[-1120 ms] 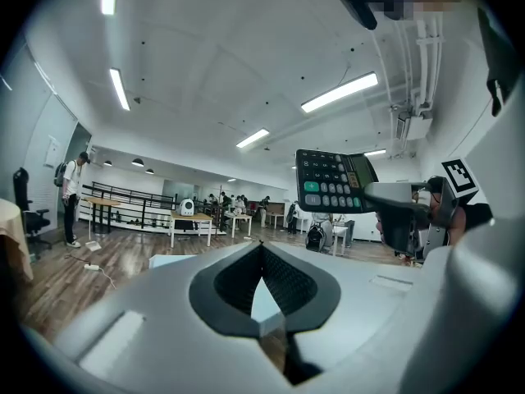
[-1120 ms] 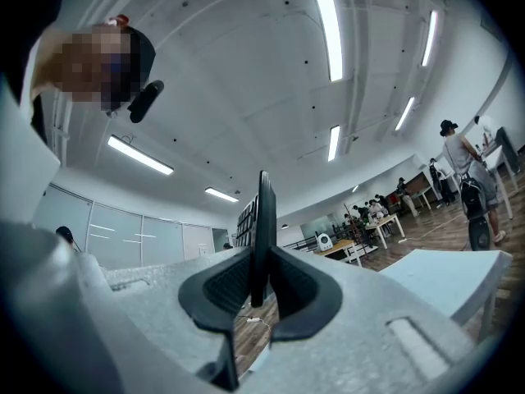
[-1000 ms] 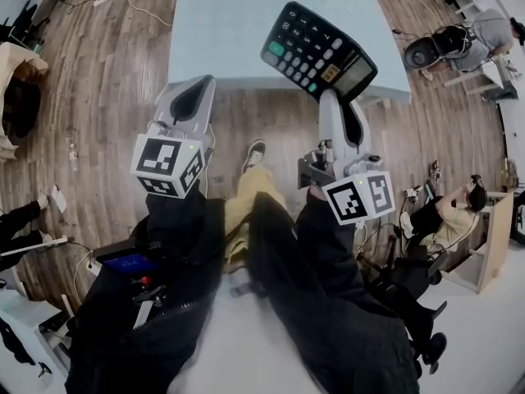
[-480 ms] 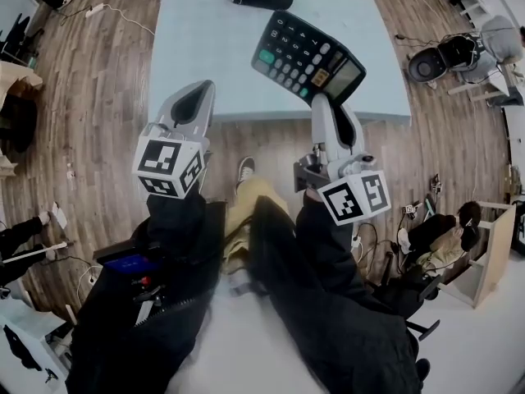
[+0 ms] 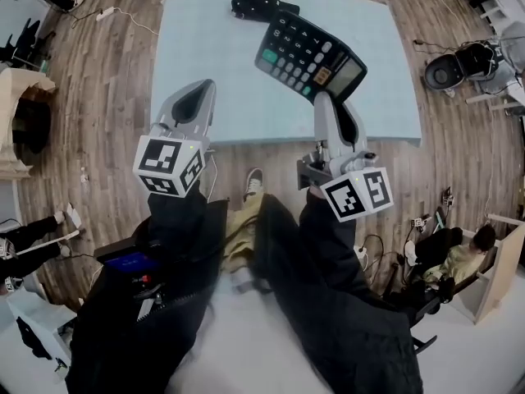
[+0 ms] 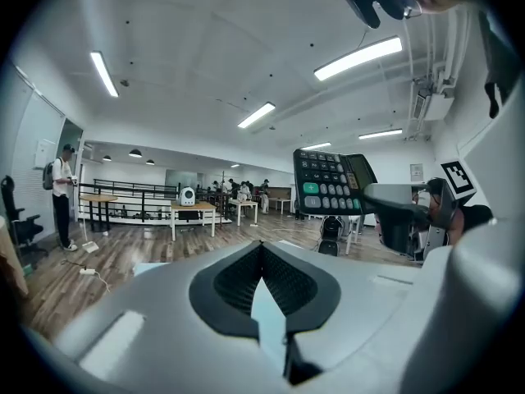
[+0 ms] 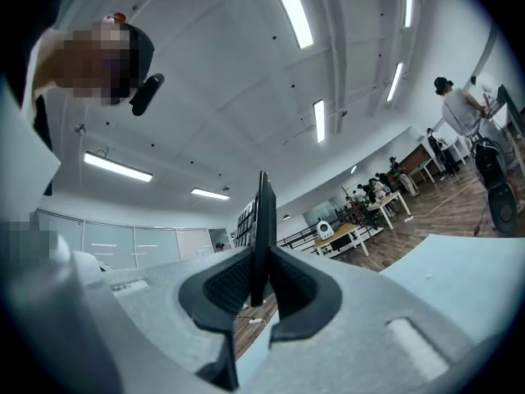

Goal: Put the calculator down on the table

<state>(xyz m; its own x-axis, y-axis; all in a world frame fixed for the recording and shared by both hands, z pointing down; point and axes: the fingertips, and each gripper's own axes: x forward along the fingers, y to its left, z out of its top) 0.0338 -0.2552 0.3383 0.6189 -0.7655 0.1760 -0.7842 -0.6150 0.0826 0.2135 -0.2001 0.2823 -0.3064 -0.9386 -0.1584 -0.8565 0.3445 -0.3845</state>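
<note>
The black calculator point(image 5: 310, 56), with grey keys and one green key, is tilted in the air over the near half of the pale blue table point(image 5: 213, 72). My right gripper point(image 5: 327, 98) is shut on its lower edge. In the right gripper view the calculator point(image 7: 262, 220) stands edge-on between the pads. My left gripper point(image 5: 199, 89) is shut with nothing in it, over the table's near edge and to the left of the calculator. In the left gripper view the calculator point(image 6: 326, 184) shows at the right, held by the right gripper point(image 6: 402, 200).
A black cap point(image 5: 258, 3) lies on the table's far side, just behind the calculator. My legs and a shoe point(image 5: 253, 180) are below the table's near edge. An office chair point(image 5: 449, 71) and a seated person point(image 5: 459, 257) are at the right. Cables lie on the wooden floor.
Both grippers have moved forward towards the table. The calculator, before over the table's near edge, now hangs further over the table top and closer to the cap.
</note>
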